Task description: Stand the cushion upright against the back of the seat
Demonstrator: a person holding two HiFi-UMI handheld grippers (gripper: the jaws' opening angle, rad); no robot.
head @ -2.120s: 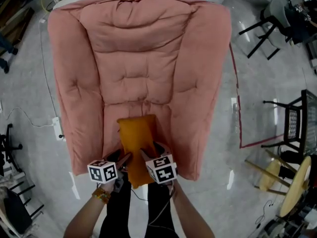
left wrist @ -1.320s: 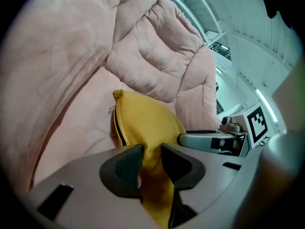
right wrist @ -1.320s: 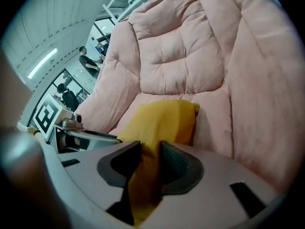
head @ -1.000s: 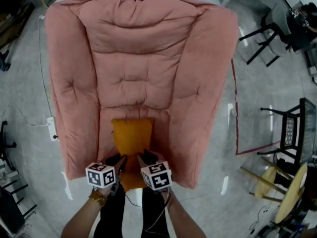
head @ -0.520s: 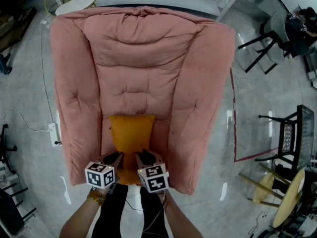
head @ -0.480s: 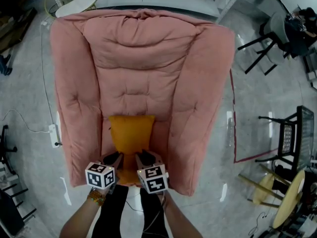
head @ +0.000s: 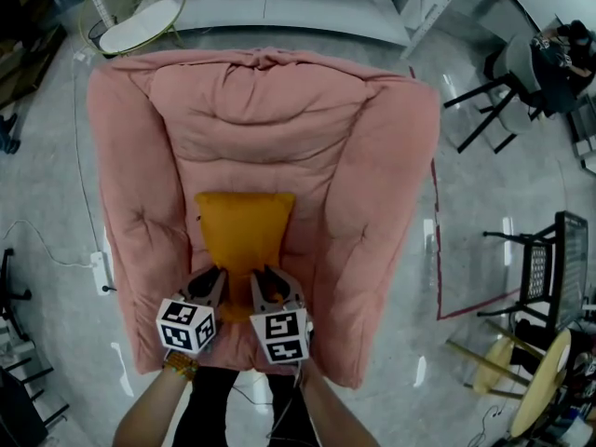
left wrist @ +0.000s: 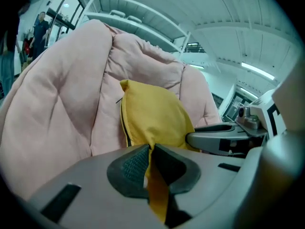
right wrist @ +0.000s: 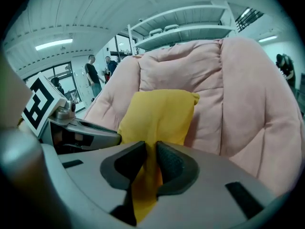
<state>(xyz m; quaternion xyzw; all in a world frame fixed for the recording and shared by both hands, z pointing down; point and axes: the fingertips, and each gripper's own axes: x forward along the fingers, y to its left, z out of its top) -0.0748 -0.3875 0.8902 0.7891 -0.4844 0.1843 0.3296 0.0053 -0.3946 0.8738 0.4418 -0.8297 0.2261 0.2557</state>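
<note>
— Where is the yellow cushion [head: 244,236] found?
— Tilted up over the seat of the pink armchair [head: 372,156].
— How is it held?
— Its near edge is pinched by the left hand-held gripper [left wrist: 148,152] and the right hand-held gripper [right wrist: 151,151], whose jaws have just been closing.

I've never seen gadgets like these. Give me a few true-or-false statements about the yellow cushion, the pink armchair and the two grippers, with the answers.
1. The yellow cushion is in the pink armchair, between its arms. True.
2. Only the right gripper holds the cushion. False: the left gripper pinches its fabric too. Both pairs of jaws have just been closing on it.
3. The grippers hold the cushion by the edge nearest the chair's back. False: they hold the edge nearest the seat's front.
4. A black chair stands on the floor to the armchair's right in the head view. True.
</note>
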